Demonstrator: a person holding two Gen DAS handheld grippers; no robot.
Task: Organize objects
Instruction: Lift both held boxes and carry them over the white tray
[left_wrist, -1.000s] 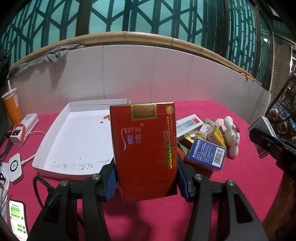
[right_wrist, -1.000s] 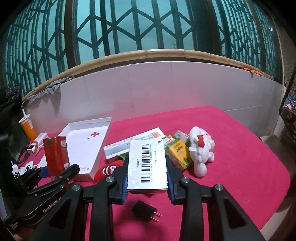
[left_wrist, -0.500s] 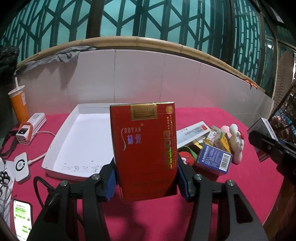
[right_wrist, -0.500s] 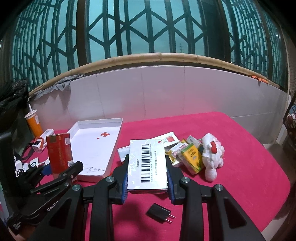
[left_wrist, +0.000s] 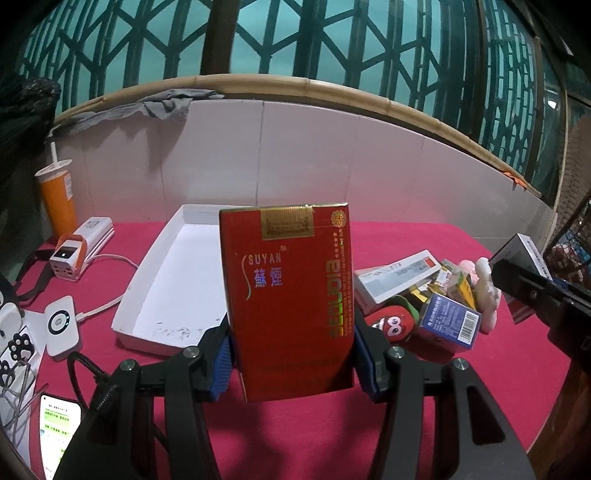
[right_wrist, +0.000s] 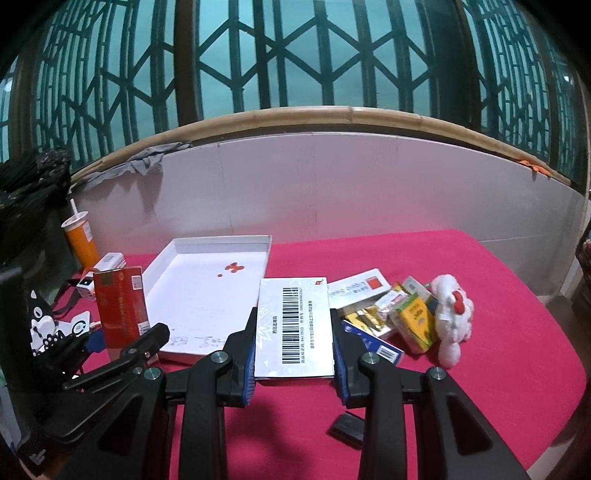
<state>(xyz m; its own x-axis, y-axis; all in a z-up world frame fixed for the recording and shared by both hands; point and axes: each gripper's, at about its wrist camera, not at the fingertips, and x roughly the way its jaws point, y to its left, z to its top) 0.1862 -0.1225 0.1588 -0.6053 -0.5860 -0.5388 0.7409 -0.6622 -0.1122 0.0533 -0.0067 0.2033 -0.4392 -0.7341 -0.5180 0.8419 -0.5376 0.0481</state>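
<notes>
L fingers (left_wrist: 221, 363) clamped on upright red cigarette pack (left_wrist: 288, 295); R fingers (right_wrist: 250, 360) on white barcode box (right_wrist: 293, 328).

Tray's (left_wrist: 147, 295) near right corner behind the red box (left_wrist: 291, 295), phone (left_wrist: 59, 428) cut off at the frame edge, black plug (right_wrist: 347, 430) half hidden behind the gripper finger

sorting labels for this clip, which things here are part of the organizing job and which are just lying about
Part of the job:
left gripper holding the red cigarette pack
right gripper holding the white barcode box
white tray
pile of small boxes
white plush toy

Lying about:
orange drink cup
chargers
phone
black plug
</notes>
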